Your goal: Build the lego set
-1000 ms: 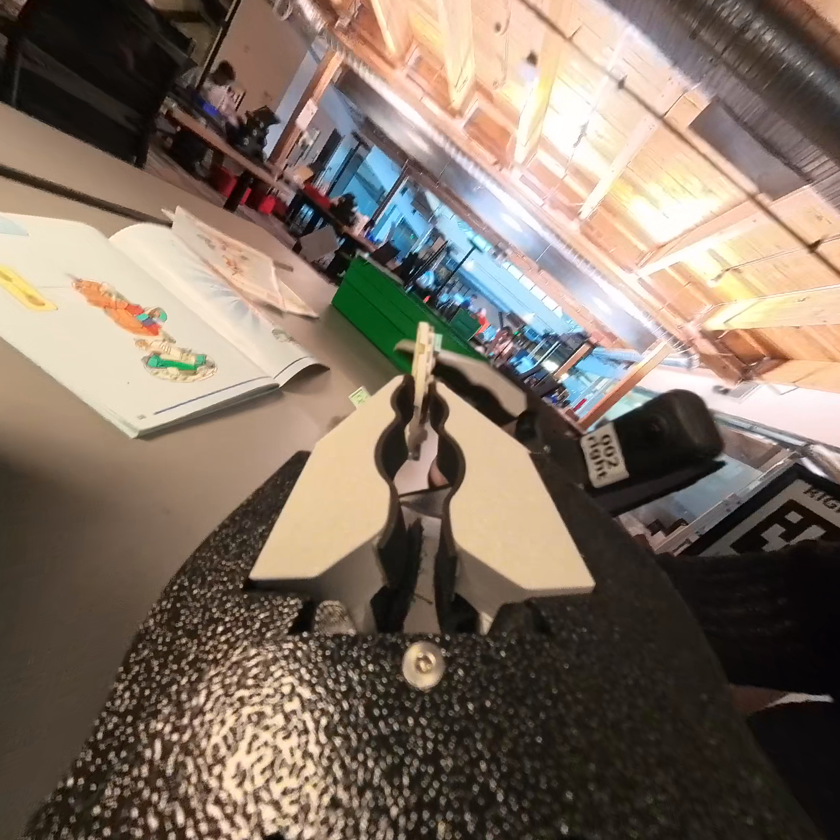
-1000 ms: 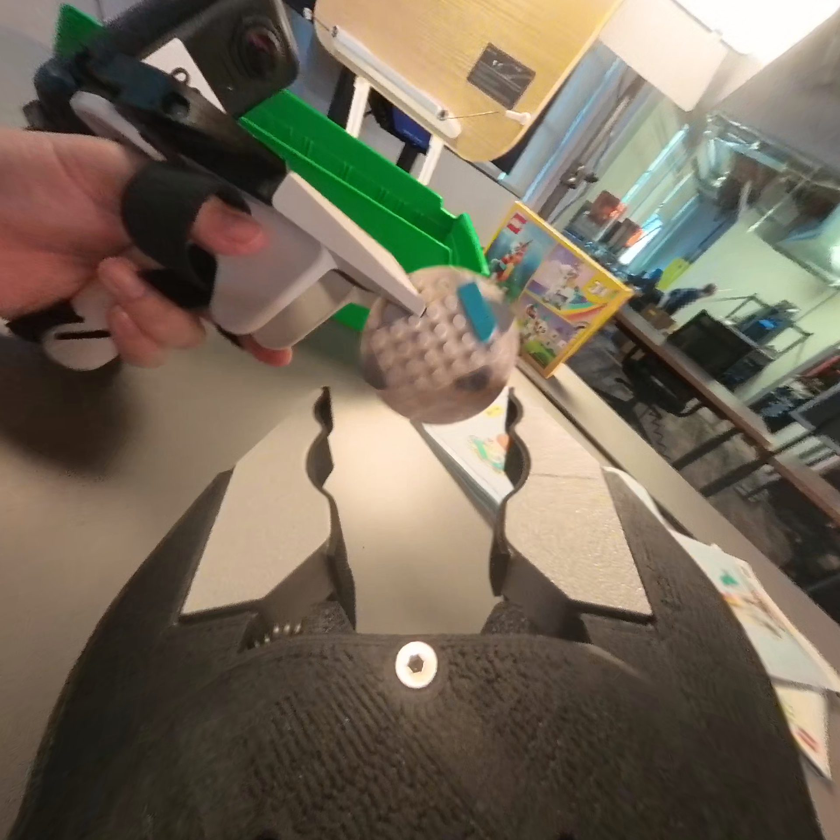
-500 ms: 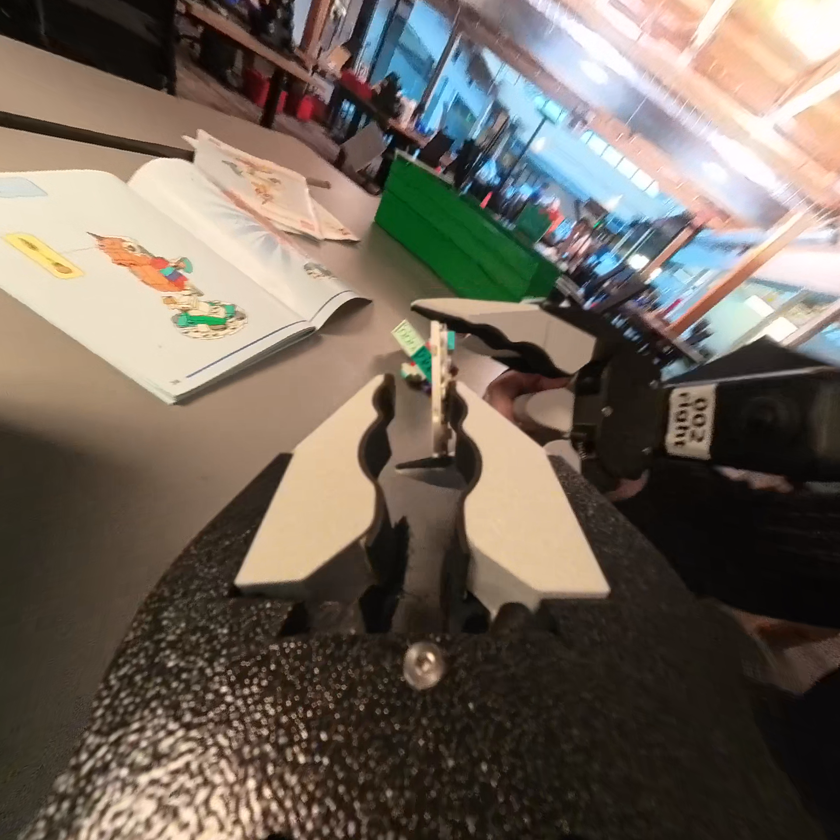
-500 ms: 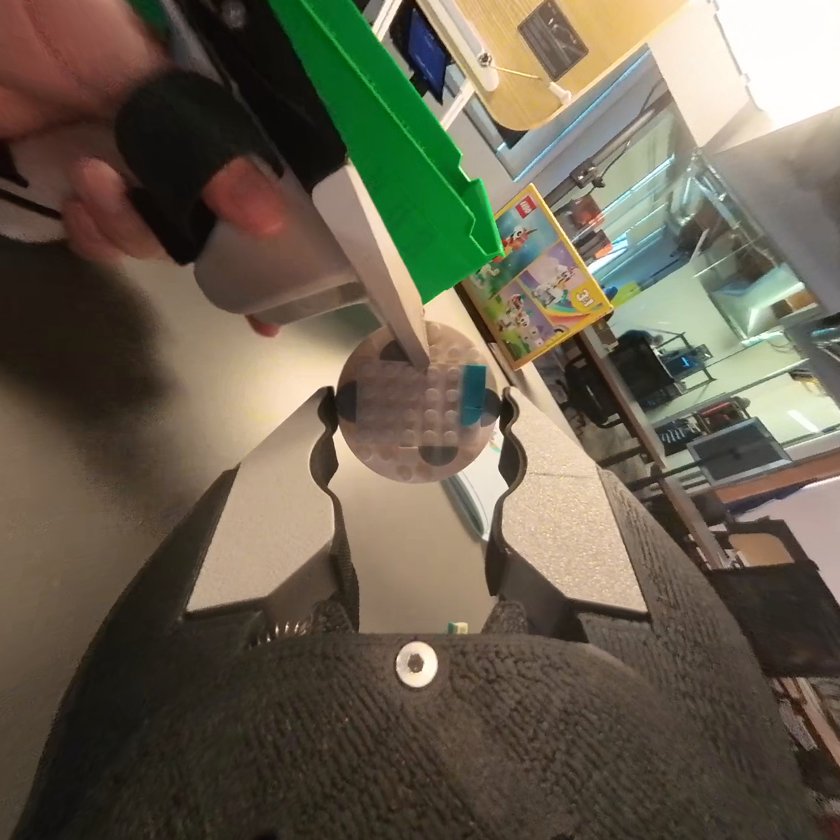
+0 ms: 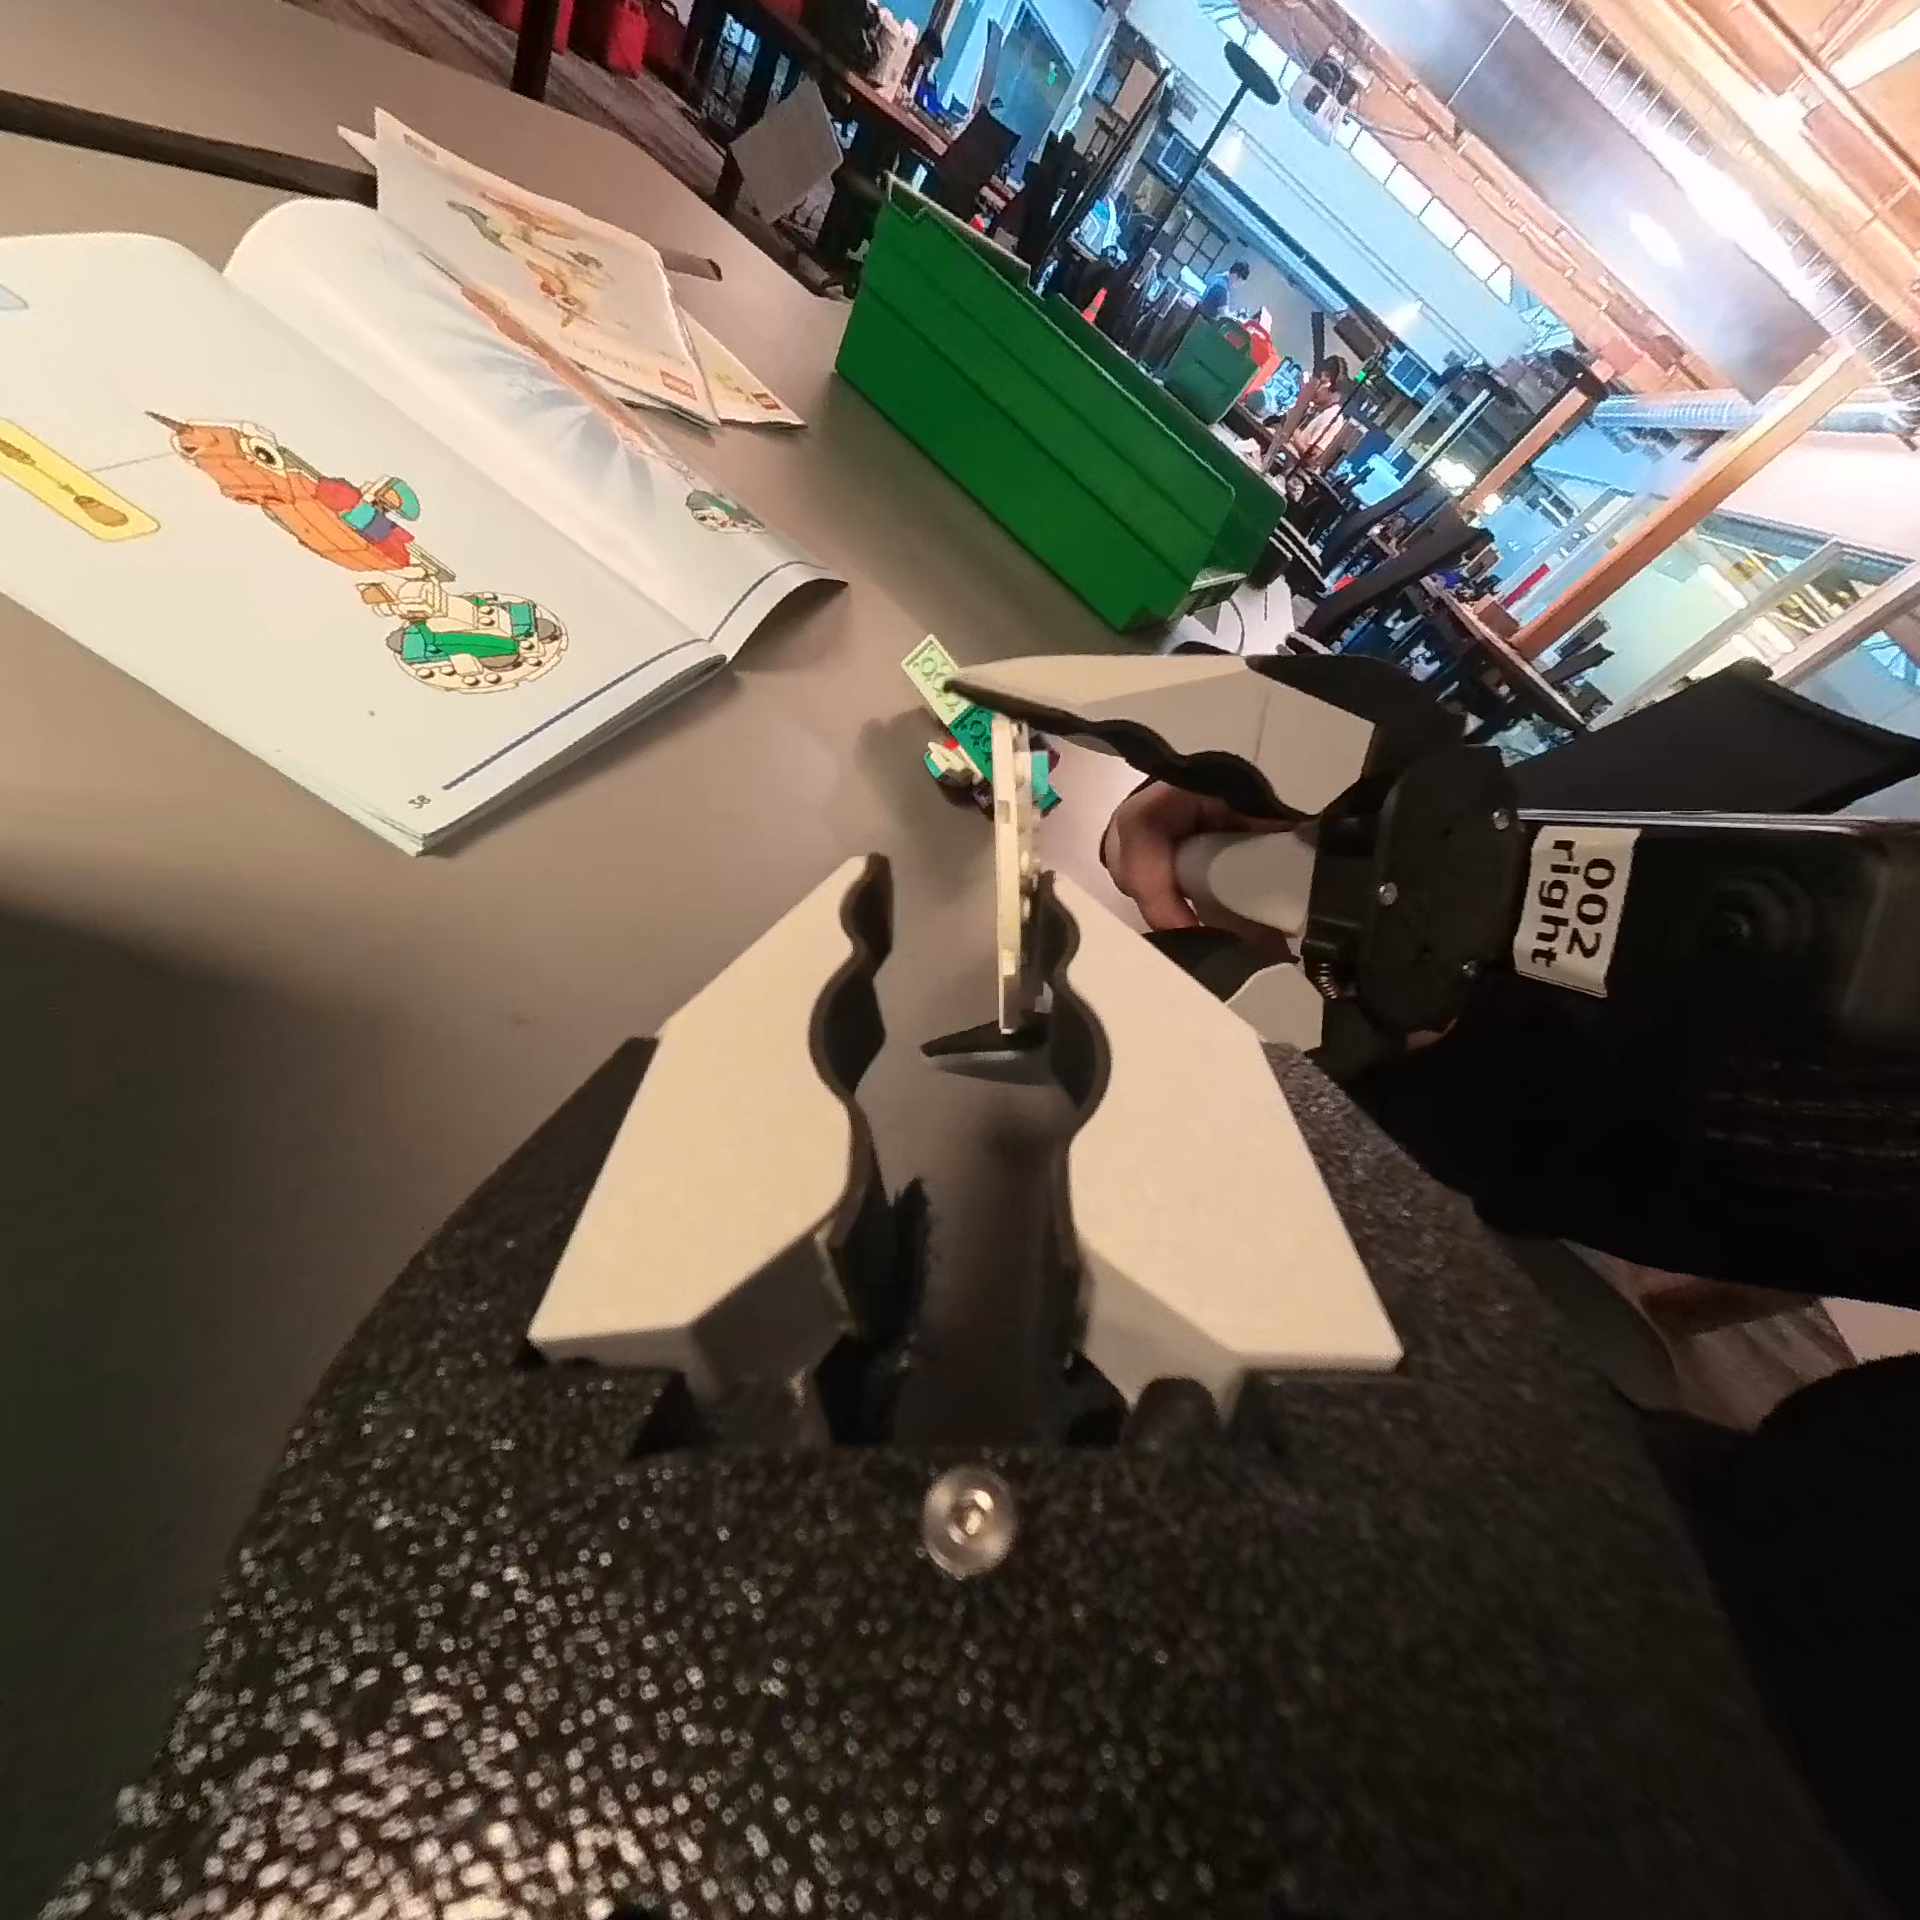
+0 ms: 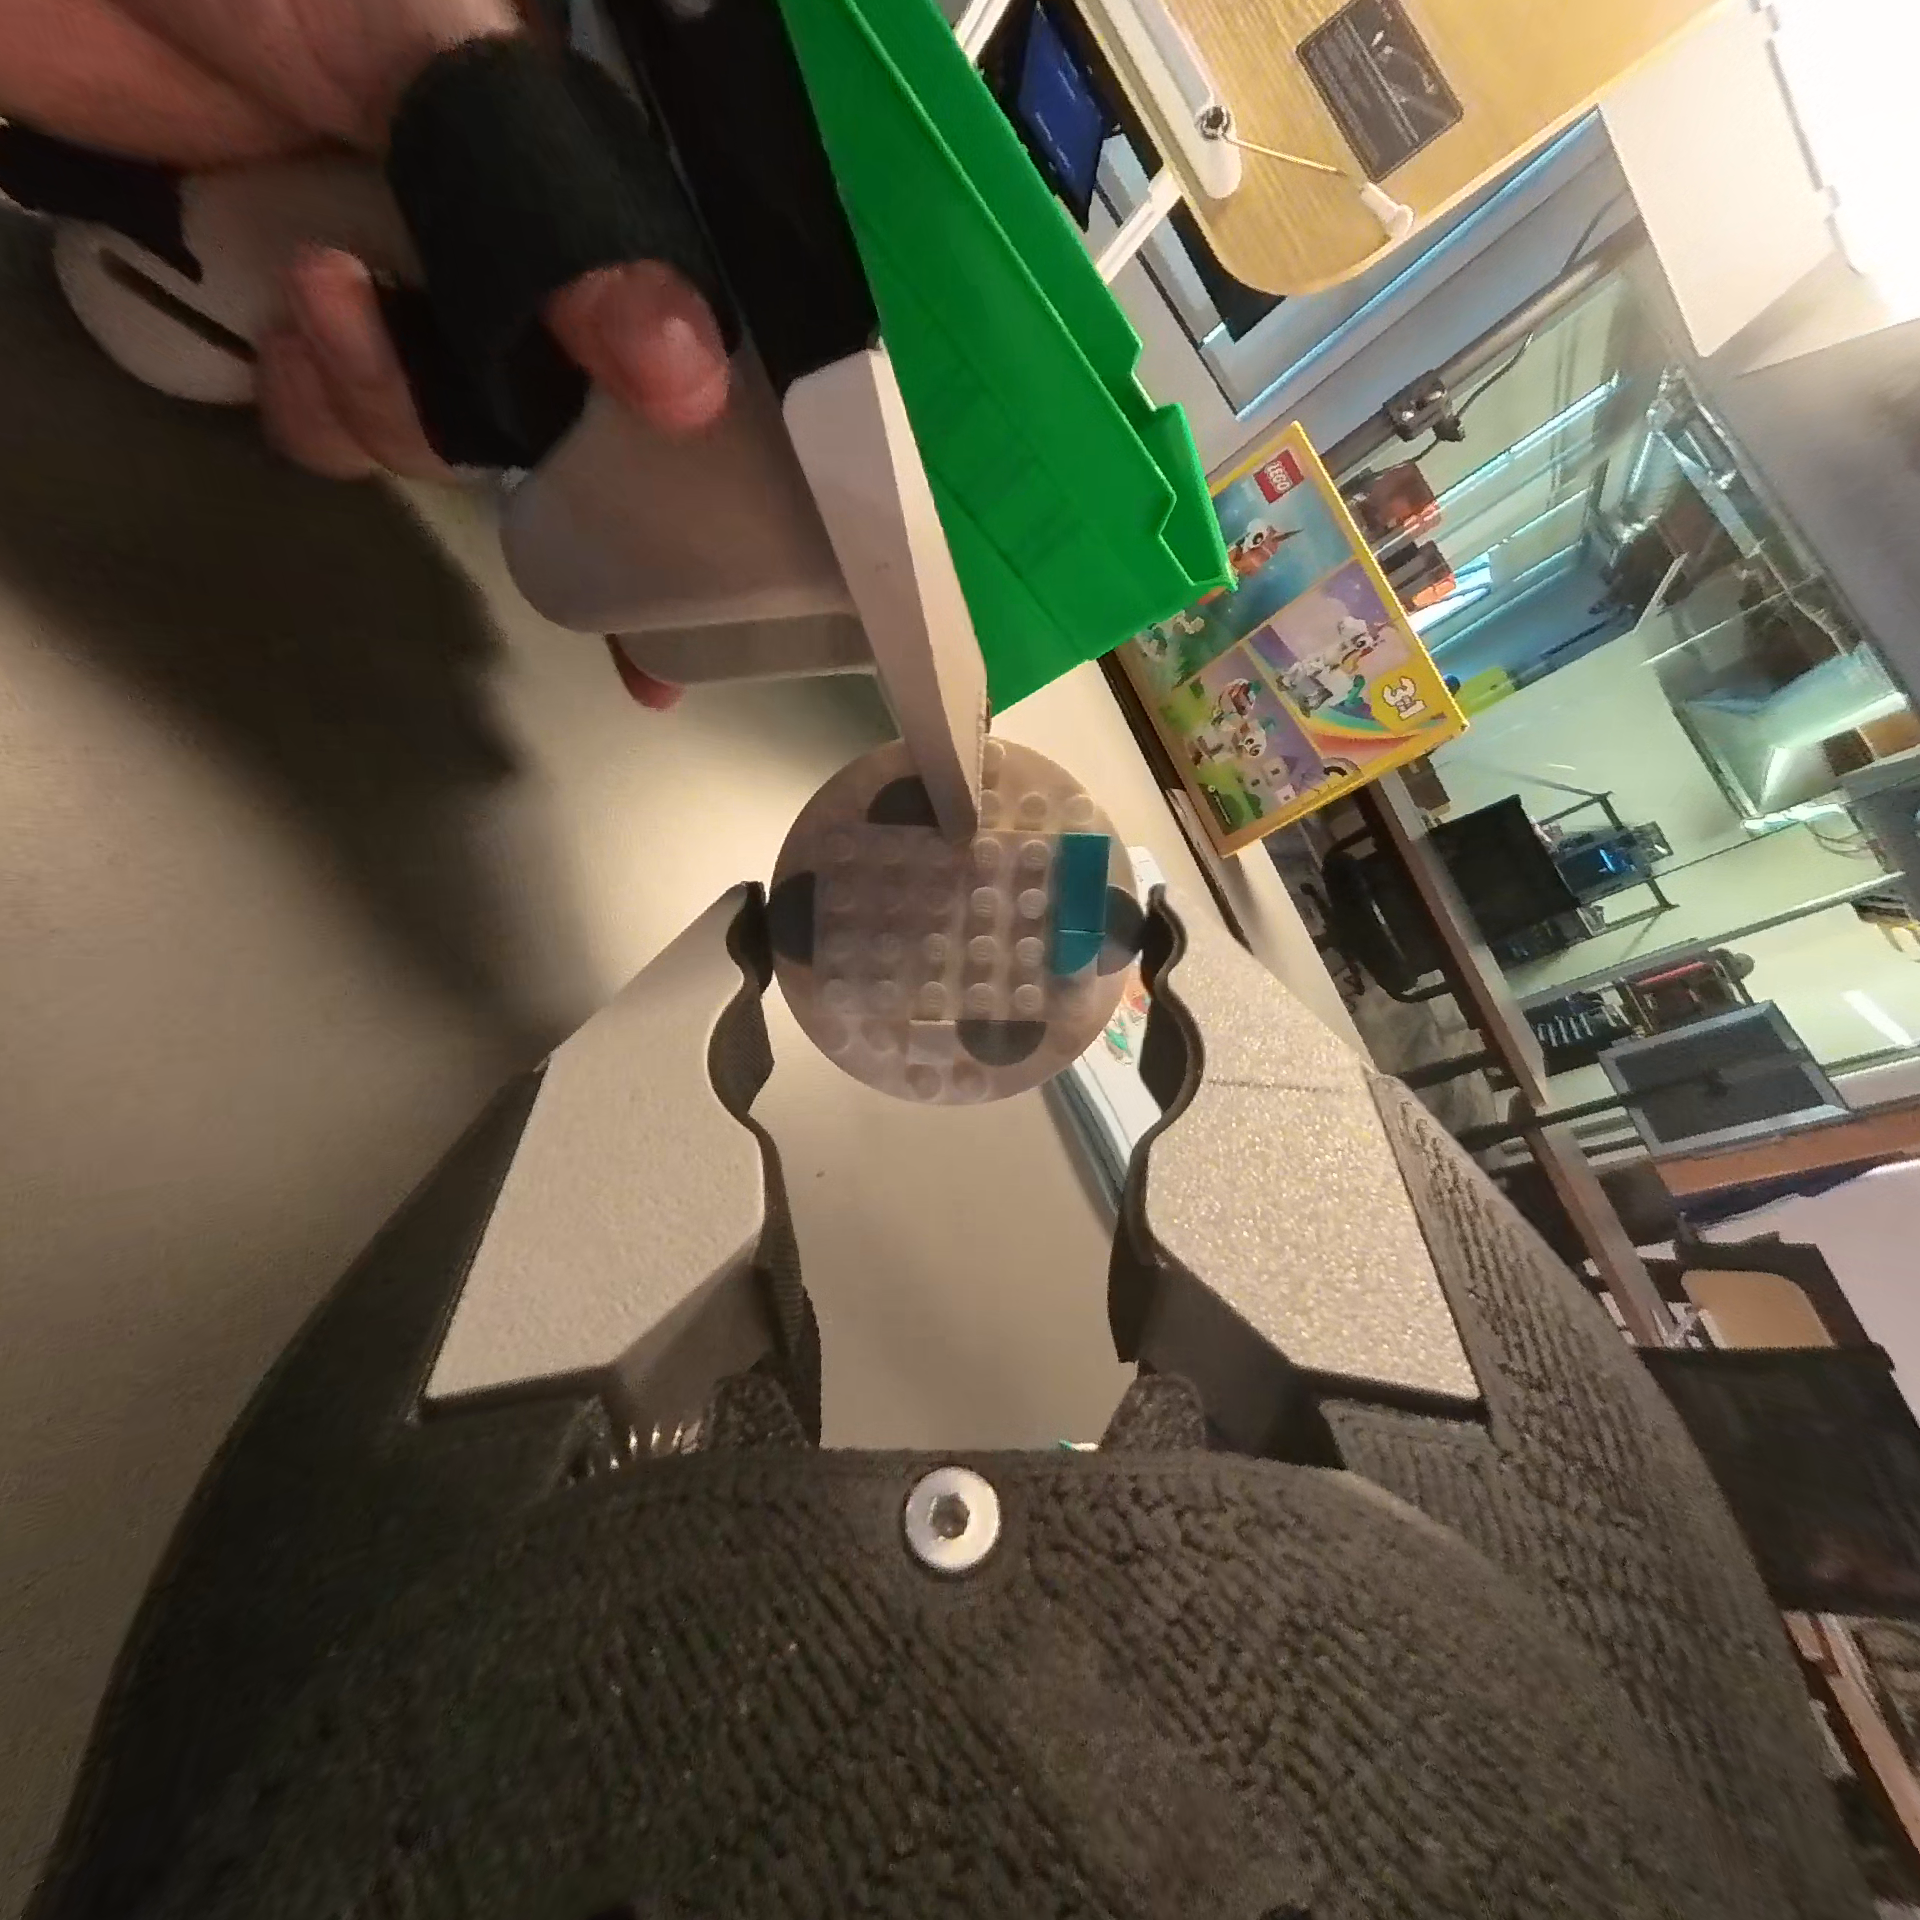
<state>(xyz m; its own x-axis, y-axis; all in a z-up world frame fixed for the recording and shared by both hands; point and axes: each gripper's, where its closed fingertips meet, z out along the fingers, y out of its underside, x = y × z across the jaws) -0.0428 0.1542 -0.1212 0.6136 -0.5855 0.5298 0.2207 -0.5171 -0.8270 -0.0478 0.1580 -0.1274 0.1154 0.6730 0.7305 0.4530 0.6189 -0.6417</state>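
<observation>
1. The round, pale, studded brick plate stands on edge in the air above the grey surface. The right claw pinches its rim from opposite sides, both pads pressed to it.
2. The left claw is spread. One finger lies against the plate's face and the other stands clear of it.
3. A cluster of small green and white bricks lies just beyond the plate's edge. An open instruction booklet and a green plastic bin sit farther off, with bare surface between them.
</observation>
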